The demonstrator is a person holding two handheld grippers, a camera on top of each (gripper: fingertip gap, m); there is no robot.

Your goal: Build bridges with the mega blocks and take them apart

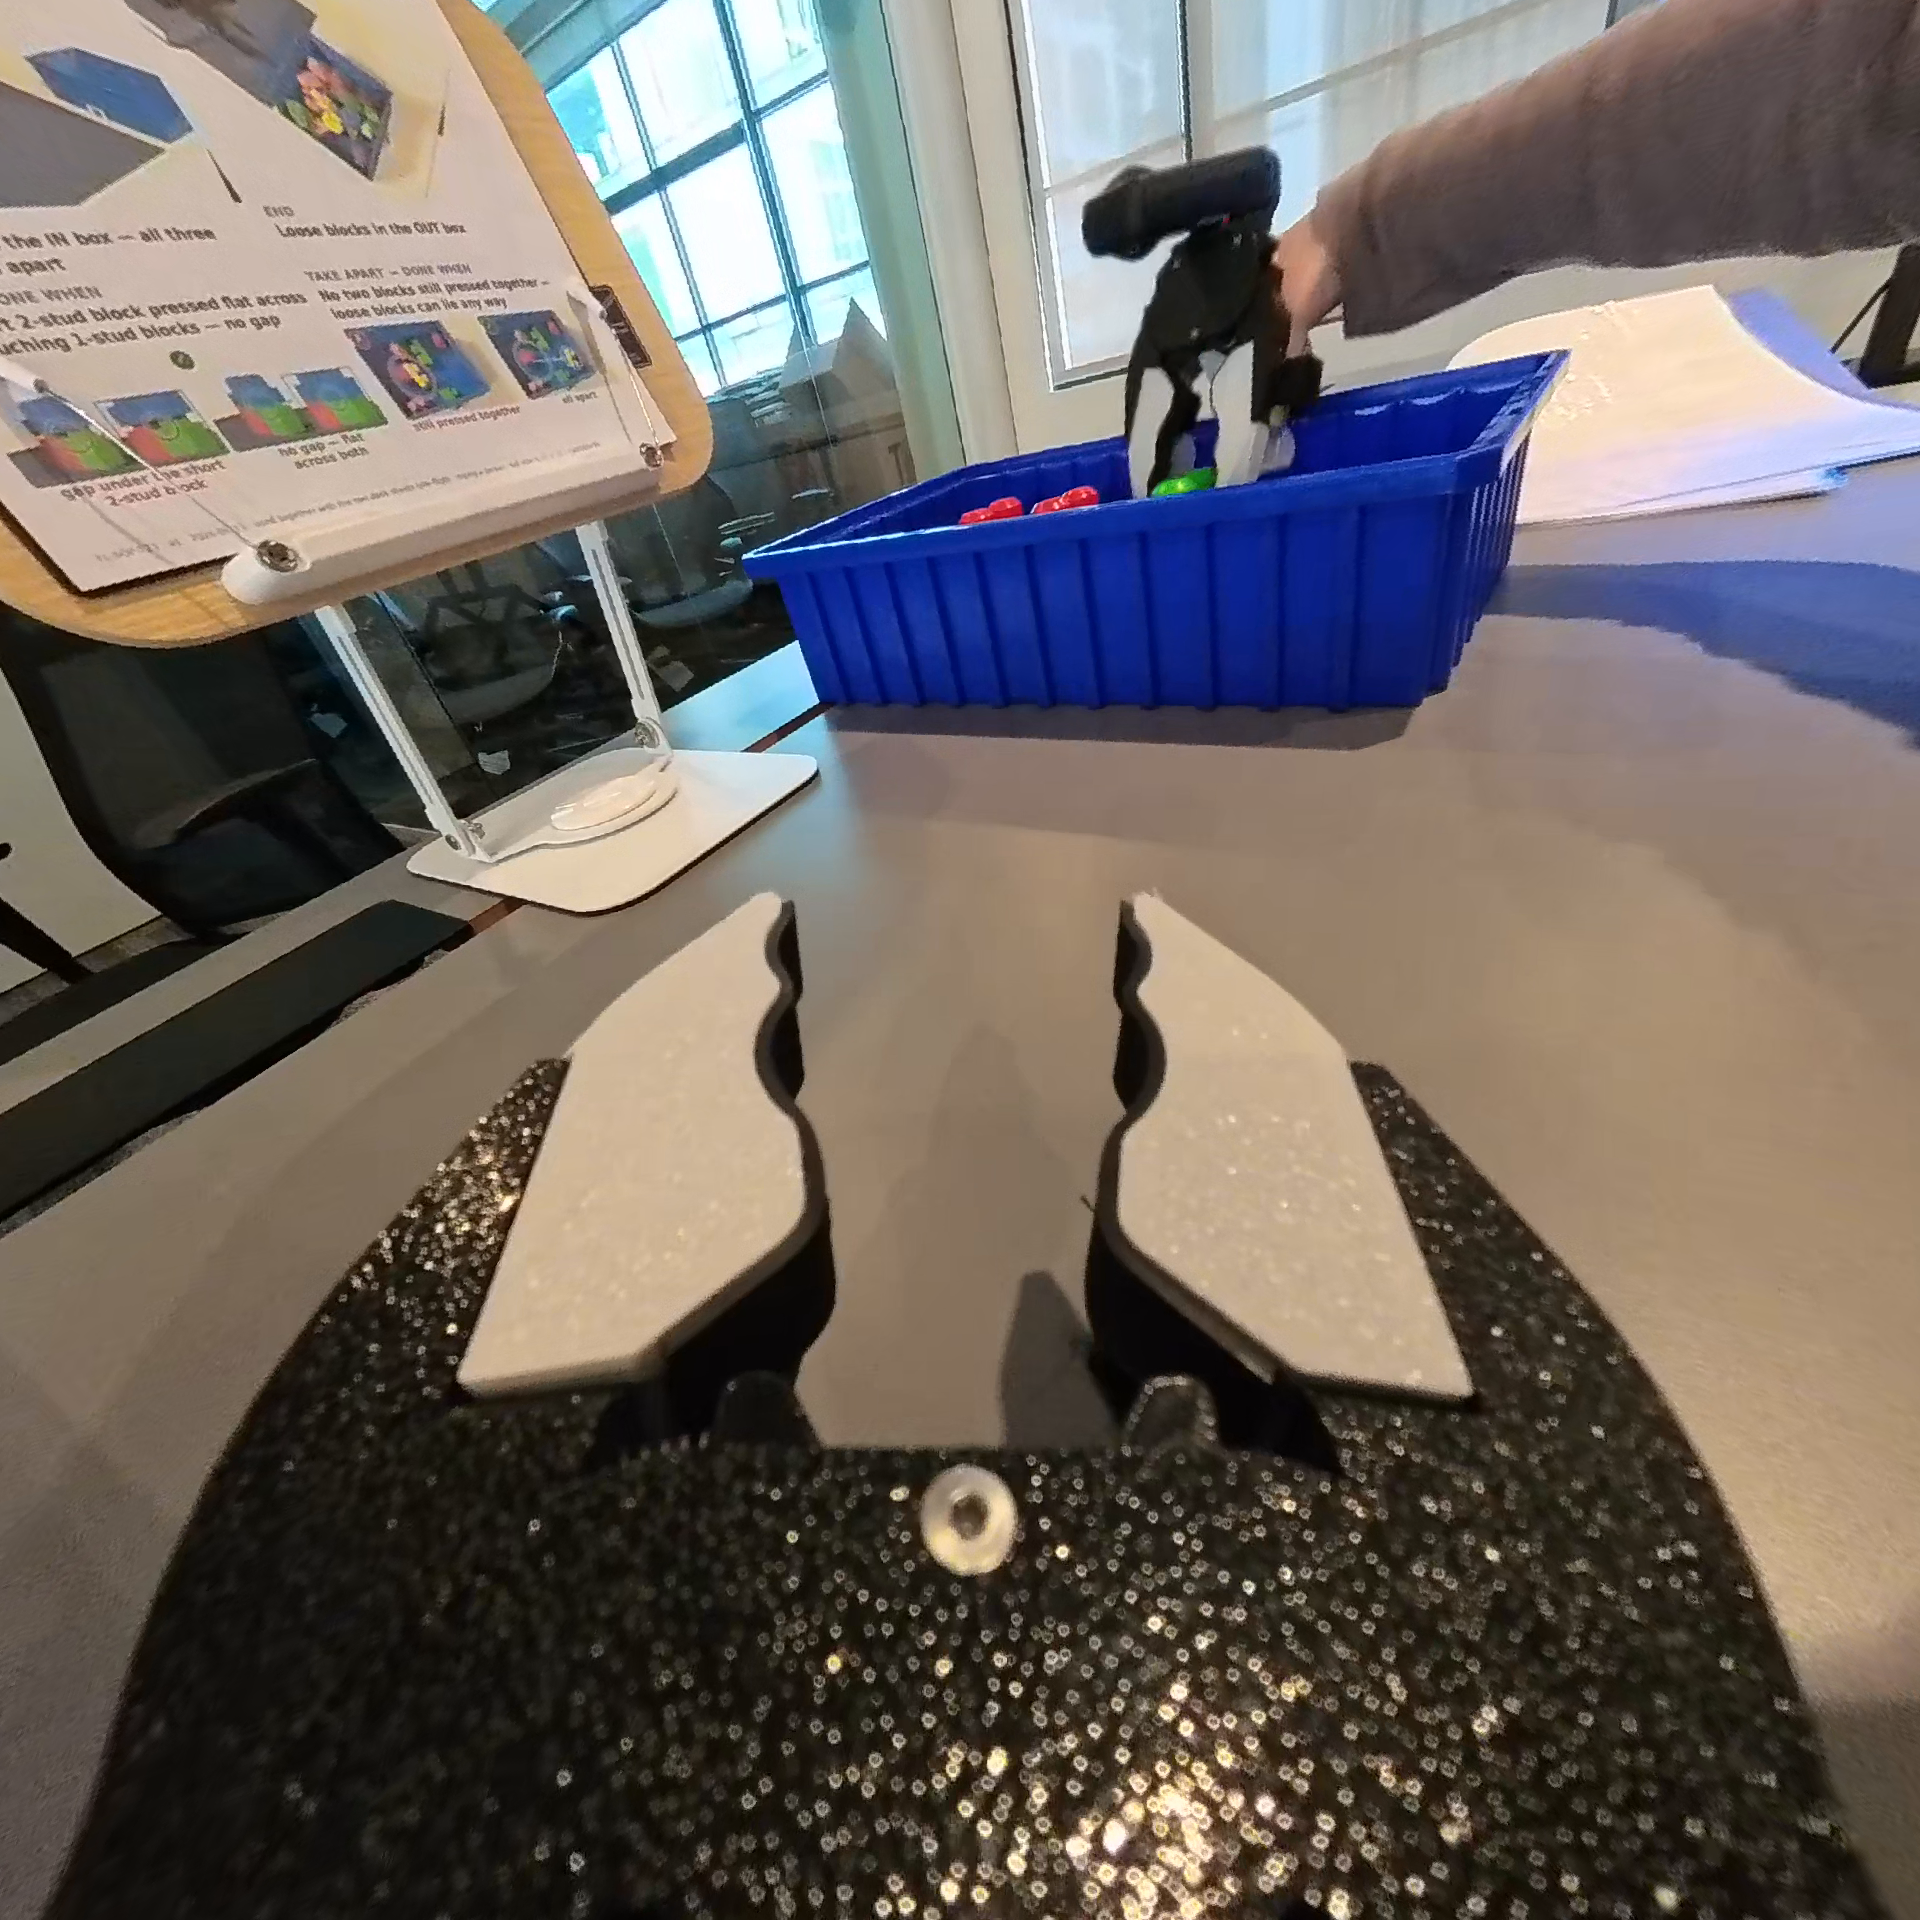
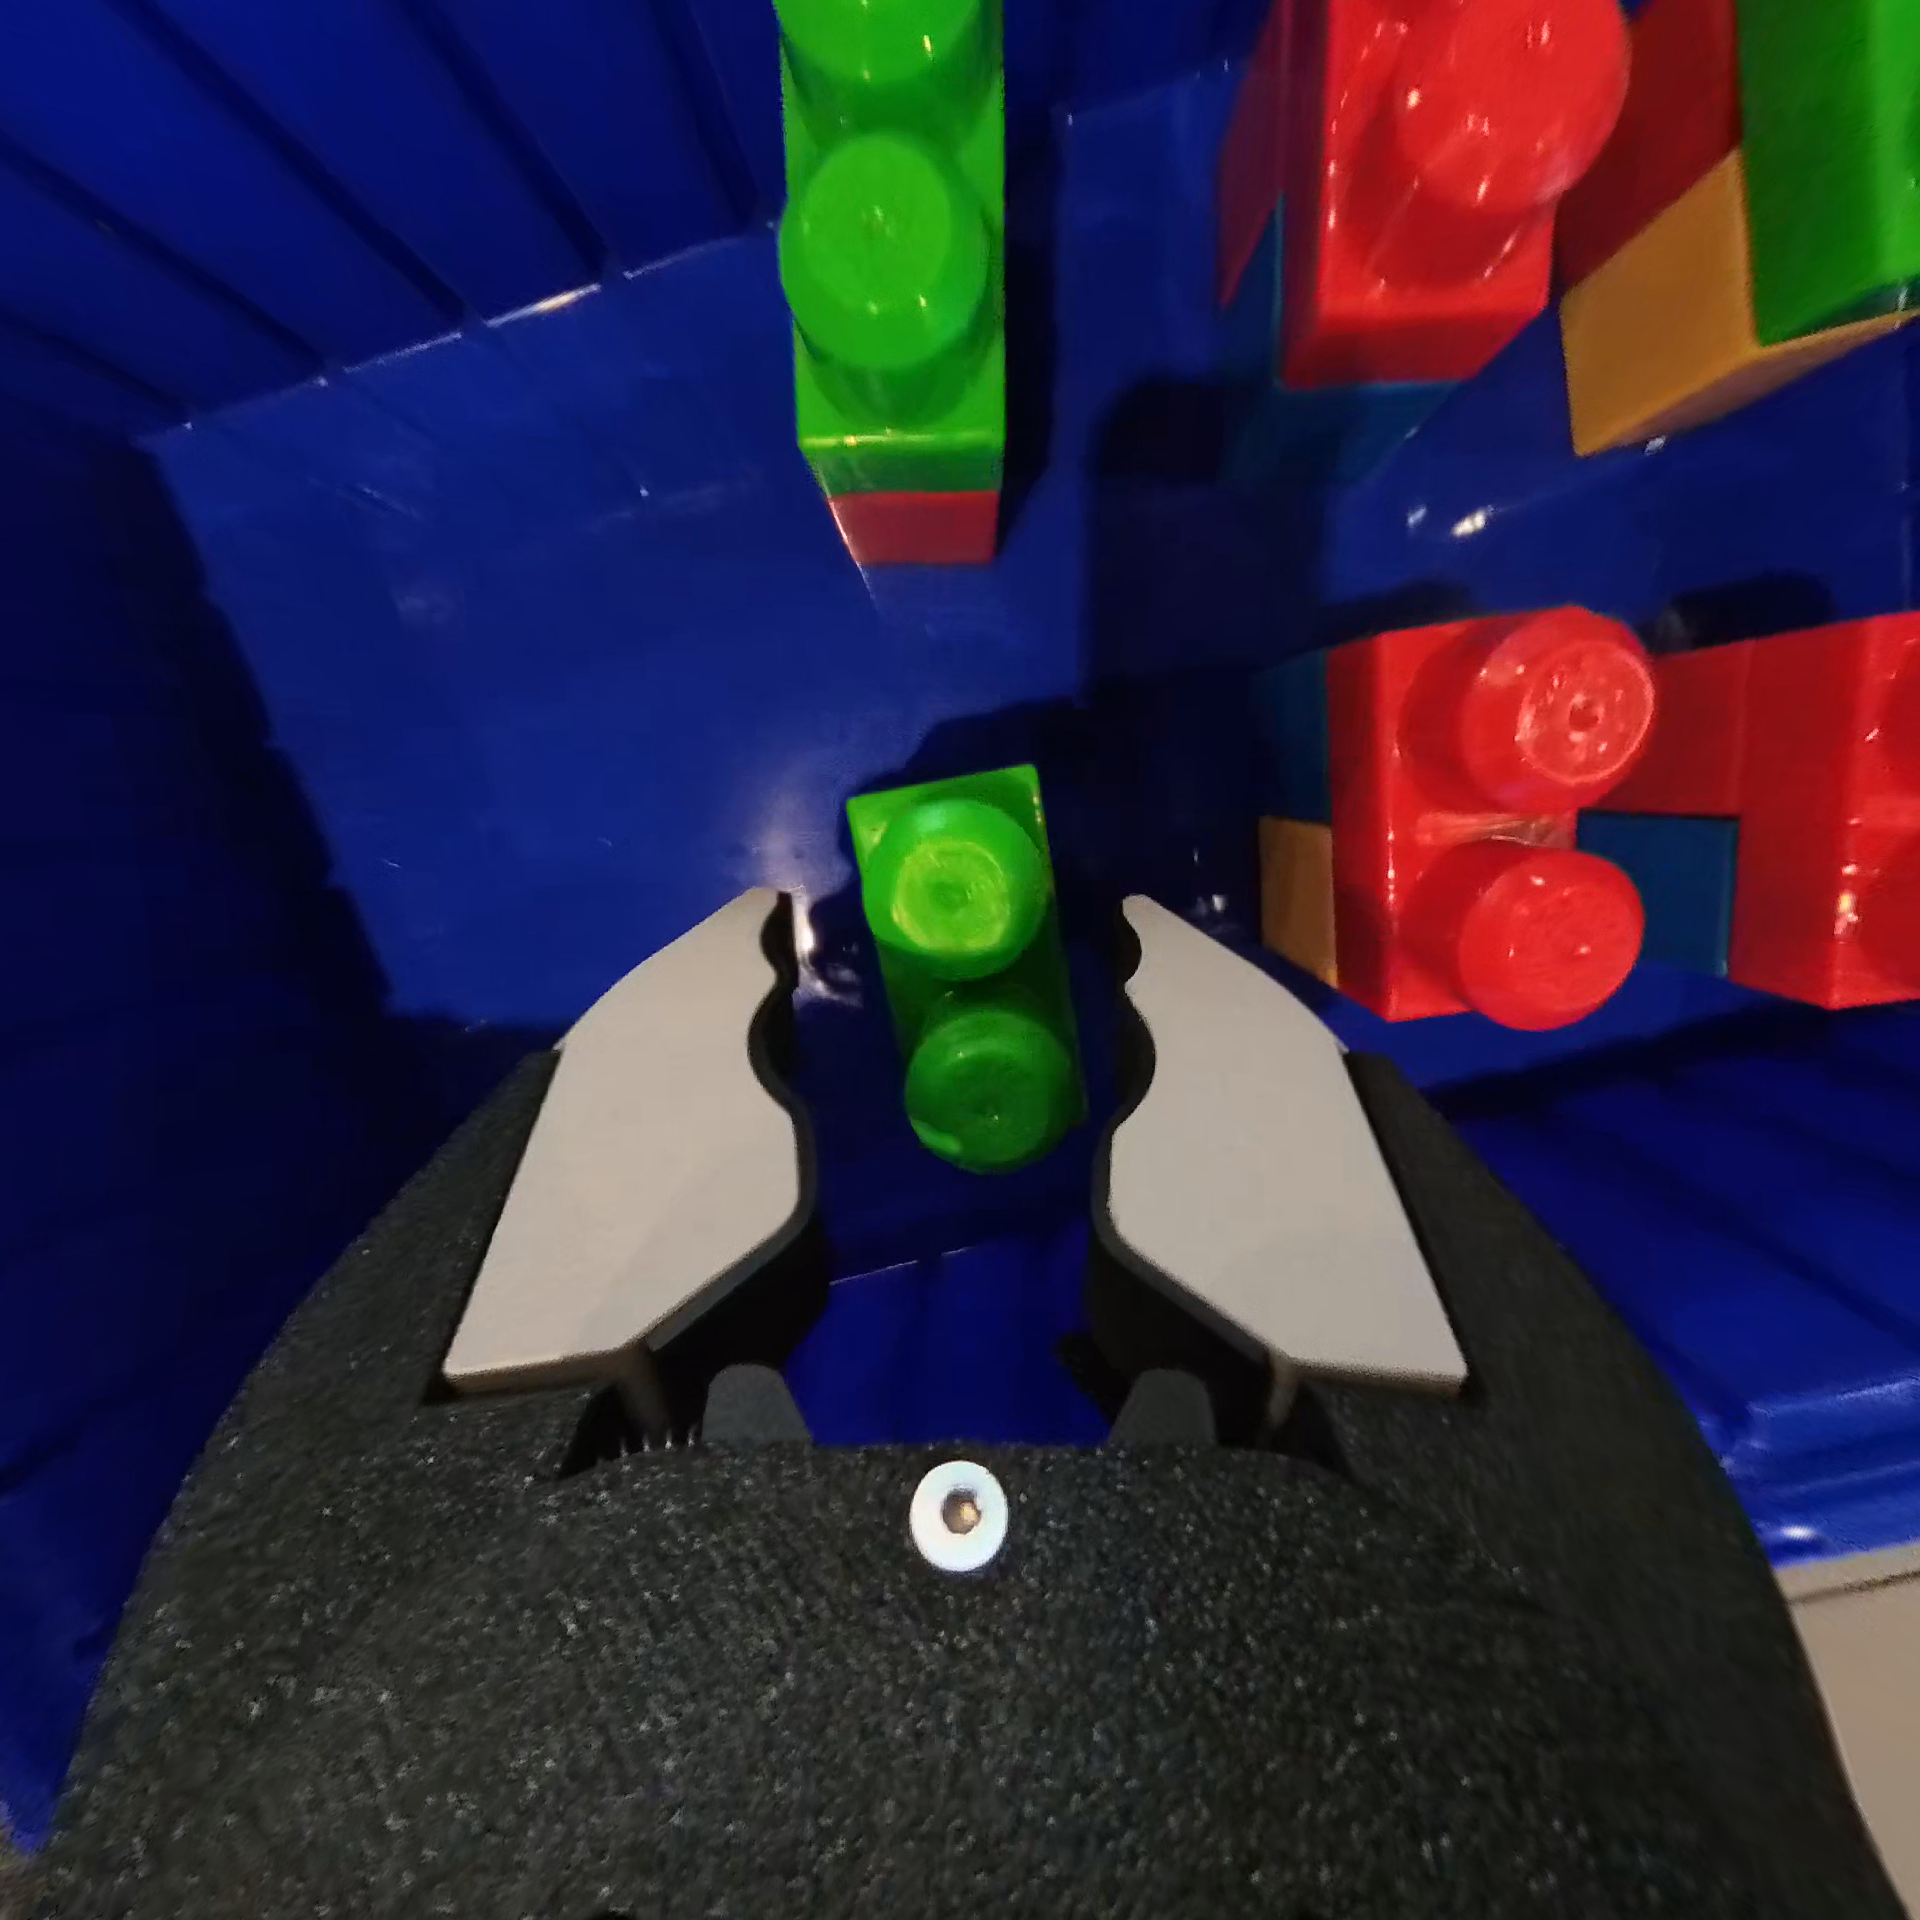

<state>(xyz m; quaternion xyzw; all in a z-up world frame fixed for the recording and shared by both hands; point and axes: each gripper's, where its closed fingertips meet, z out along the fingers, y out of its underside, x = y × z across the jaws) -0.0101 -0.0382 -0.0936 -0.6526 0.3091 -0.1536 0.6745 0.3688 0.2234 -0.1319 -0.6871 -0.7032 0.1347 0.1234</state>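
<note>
My right gripper [image 2: 956,909] is open and reaches down into the blue bin [image 2: 520,644]. A green two-stud block [image 2: 961,966] lies between its fingers, apart from both pads. Farther in the bin stand a green block on red [image 2: 894,270] and red, green and yellow stacked blocks [image 2: 1496,810]. In the left wrist view, my left gripper [image 1: 956,914] is open and empty, low over the grey table [image 1: 1351,935]. That view shows the right gripper [image 1: 1210,462] in the bin [image 1: 1143,613] over a green block [image 1: 1184,483], with red blocks [image 1: 1029,507] beside it.
A white stand with an instruction sheet on a wooden board [image 1: 343,395] rises at the left, its base [image 1: 623,821] near the table's left edge. A stack of white paper [image 1: 1683,405] lies right of the bin. A person's sleeve [image 1: 1621,208] reaches in from the right. Some 45 centimetres of space lies between my two pairs of fingers.
</note>
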